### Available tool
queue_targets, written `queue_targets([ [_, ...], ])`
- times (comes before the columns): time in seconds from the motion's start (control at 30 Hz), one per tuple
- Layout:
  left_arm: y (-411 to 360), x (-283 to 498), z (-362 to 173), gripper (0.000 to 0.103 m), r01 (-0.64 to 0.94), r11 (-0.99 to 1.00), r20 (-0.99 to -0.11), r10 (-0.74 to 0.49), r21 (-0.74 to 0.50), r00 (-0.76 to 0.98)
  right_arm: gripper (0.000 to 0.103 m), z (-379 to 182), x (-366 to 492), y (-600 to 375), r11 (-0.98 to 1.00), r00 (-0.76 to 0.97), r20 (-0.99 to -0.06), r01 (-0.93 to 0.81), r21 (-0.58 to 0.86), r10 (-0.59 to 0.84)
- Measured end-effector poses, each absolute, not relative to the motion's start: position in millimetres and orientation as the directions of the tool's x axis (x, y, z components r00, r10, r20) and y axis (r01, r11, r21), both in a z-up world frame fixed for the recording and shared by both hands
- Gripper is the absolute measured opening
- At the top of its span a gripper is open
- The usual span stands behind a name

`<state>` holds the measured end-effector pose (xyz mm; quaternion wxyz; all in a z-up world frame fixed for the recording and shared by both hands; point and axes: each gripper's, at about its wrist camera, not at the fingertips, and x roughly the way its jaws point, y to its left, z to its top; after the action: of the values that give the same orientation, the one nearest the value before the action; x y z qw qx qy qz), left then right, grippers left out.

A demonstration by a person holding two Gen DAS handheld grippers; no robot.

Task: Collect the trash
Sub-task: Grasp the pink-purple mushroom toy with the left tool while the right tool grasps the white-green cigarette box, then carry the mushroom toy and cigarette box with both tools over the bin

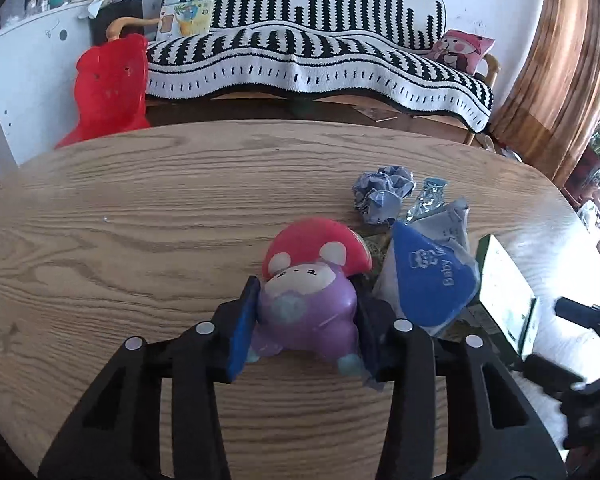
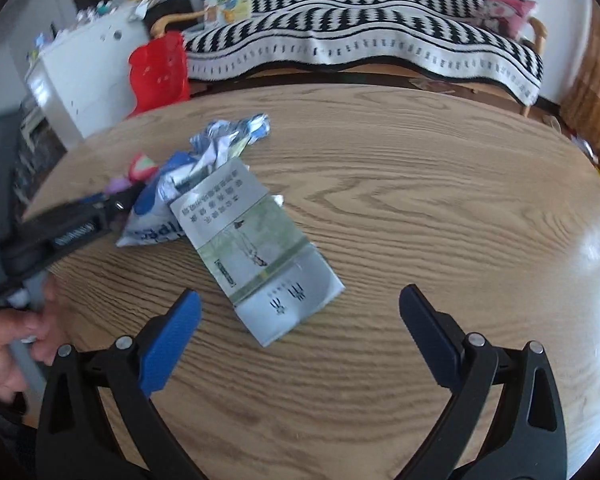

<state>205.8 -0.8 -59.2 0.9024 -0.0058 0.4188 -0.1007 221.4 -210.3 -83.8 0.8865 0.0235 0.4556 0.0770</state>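
My left gripper (image 1: 306,320) is shut on a purple toy figure (image 1: 308,308) with a red cap, just above the wooden table (image 1: 120,220). Right of it lie a blue and white wipes packet (image 1: 432,276), a crumpled paper ball (image 1: 382,192) and a crumpled foil wrapper (image 1: 428,198). In the right wrist view my right gripper (image 2: 300,320) is open and empty, just short of a flat printed carton (image 2: 260,252). The wipes packet (image 2: 156,216), crumpled wrappers (image 2: 228,140) and the toy (image 2: 140,168) lie behind it to the left.
A red plastic stool (image 1: 108,92) stands beyond the table's far left edge. A sofa with a black and white blanket (image 1: 320,60) runs along the back. The left gripper's body (image 2: 60,236) and the hand holding it sit at the left of the right wrist view.
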Motion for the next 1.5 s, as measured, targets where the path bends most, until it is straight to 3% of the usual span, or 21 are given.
queue_targets([
  [0.2, 10, 189, -37, 0.042, 0.143, 0.984, -0.747, -0.176, -0.109, 0.641, 0.096, -94, 242, -198, 0.987, 0.563, -0.813, -0.13, 0.09, 0.148],
  [0.27, 13, 182, -31, 0.042, 0.132, 0.984, -0.747, -0.176, -0.118, 0.642, 0.071, -92, 240, -199, 0.986, 0.569, -0.806, -0.128, 0.108, 0.163],
  [0.33, 14, 176, -25, 0.042, 0.127, 0.984, -0.746, -0.176, -0.122, 0.642, 0.062, -87, 233, -198, 0.985, 0.58, -0.798, -0.135, 0.103, 0.163],
  [0.57, -10, 152, -6, 0.042, 0.187, 0.976, -0.725, -0.21, -0.114, 0.656, 0.061, -58, 186, -217, 0.987, 0.614, -0.775, -0.138, 0.082, 0.15],
  [0.77, -64, 123, 6, 0.042, 0.284, 0.953, -0.706, -0.275, -0.108, 0.652, 0.061, -37, 126, -286, 0.997, 0.642, -0.763, -0.018, 0.081, 0.073],
  [1.1, -220, 50, 3, 0.042, 0.55, 0.829, -0.71, -0.445, -0.097, 0.546, 0.061, -35, 18, -435, 0.965, 0.637, -0.765, 0.248, 0.085, -0.096],
  [1.5, -397, -57, -16, 0.042, 0.803, 0.587, -0.71, -0.607, -0.1, 0.356, 0.062, -73, -145, -603, 0.817, 0.546, -0.806, 0.557, 0.146, -0.229],
])
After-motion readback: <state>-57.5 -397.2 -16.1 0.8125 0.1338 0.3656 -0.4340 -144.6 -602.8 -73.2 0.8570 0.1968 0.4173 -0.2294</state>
